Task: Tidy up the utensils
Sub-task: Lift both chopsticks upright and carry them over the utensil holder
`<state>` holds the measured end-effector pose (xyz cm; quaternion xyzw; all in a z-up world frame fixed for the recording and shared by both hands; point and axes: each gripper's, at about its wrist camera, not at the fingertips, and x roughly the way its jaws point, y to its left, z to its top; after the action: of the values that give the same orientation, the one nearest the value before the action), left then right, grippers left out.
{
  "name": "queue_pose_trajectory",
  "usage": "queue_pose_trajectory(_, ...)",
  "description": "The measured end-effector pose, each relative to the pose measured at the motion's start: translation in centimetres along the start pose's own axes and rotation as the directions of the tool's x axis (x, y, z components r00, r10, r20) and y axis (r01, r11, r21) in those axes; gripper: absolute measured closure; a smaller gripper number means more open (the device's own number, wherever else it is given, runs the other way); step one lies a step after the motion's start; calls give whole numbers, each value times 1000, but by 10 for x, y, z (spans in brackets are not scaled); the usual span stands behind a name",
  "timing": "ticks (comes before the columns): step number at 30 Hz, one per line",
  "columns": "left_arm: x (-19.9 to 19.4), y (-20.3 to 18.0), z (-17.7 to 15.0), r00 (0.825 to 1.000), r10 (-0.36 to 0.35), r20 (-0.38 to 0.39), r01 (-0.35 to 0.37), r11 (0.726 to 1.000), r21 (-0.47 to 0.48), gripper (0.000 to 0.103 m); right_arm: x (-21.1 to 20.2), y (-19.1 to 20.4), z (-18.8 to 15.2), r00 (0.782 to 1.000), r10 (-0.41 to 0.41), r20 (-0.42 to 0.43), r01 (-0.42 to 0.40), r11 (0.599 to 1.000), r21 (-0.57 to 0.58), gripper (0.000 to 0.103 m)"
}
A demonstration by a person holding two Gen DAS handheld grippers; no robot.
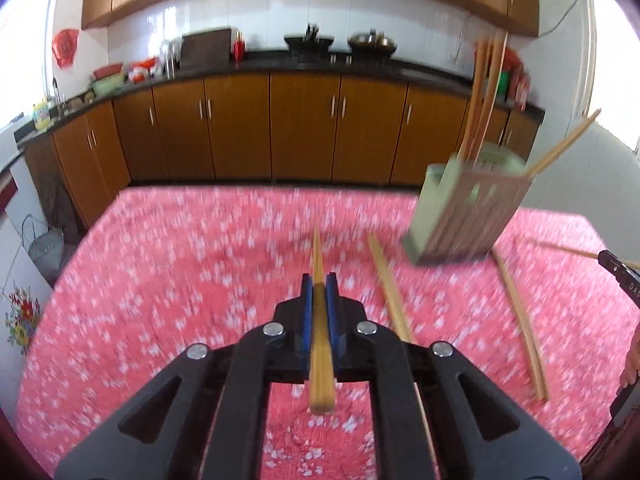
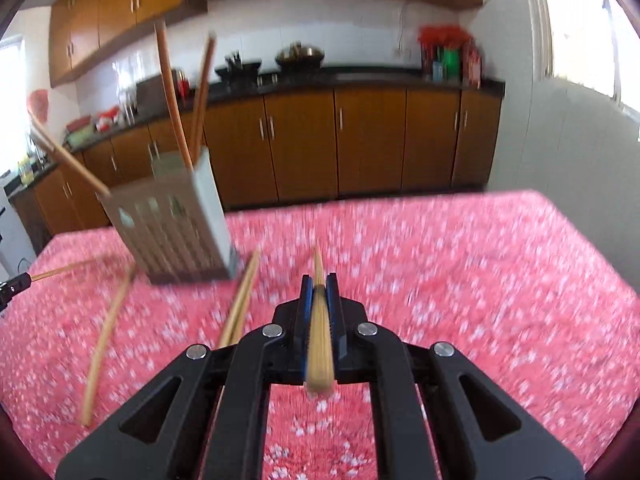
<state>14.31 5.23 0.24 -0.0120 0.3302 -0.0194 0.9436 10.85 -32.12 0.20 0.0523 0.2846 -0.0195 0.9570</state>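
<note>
Left gripper [image 1: 319, 280]: jaws narrow, clamped on one chopstick [image 1: 319, 344] lying along the fingers. Right gripper [image 2: 319, 280]: jaws narrow, clamped on another chopstick [image 2: 319, 340]. The slotted holder [image 1: 468, 216] stands on the pink cloth [image 1: 160, 280] at 1 o'clock in the left view, 10 o'clock in the right. Loose chopsticks [image 1: 390, 288] lie beside the holder.

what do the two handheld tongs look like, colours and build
Both match: the left tongs and right tongs have matte black plastic linkage arms with triangular cut-outs, round silver pivot pins, and blue pads lining the inner faces of the two fingers. In the left wrist view, the right tongs' black tip at the frame's right edge carries small white lettering, unreadable.
</note>
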Motion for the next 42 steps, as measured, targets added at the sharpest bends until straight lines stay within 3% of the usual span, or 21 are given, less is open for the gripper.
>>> queue_pose_trajectory(6,-22,-1,28,998,-21,63,20,1000,7,95,-16,-1,24,997,15,73,-16,1000,12,95)
queue_pose_trajectory(14,-65,-19,58,982,-138,131,135,990,30,95,-50,9,66,976,147,163,-155,987,39,95)
queue_pose_trajectory(21,-98,-45,88,950,-220,220,215,976,47,95,-81,32,100,930,266,253,-279,960,15,95)
queue_pose_trajectory(26,-105,-62,120,918,-229,325,240,971,5,95,-87,53,122,901,266,342,-278,960,-13,95)
queue_pose_trajectory(30,-98,-73,143,900,-200,387,227,974,-24,95,-76,65,131,896,243,372,-255,967,-16,95)
queue_pose_trajectory(32,-84,-80,149,901,-207,382,233,972,-24,95,-61,69,134,903,229,364,-240,971,-17,95)
queue_pose_trajectory(38,-33,-93,142,933,-211,292,223,975,-7,95,-20,78,126,936,222,274,-223,974,-26,95)
queue_pose_trajectory(42,-18,-89,136,941,-218,259,231,973,-21,94,-20,77,123,936,228,269,-229,973,-26,92)
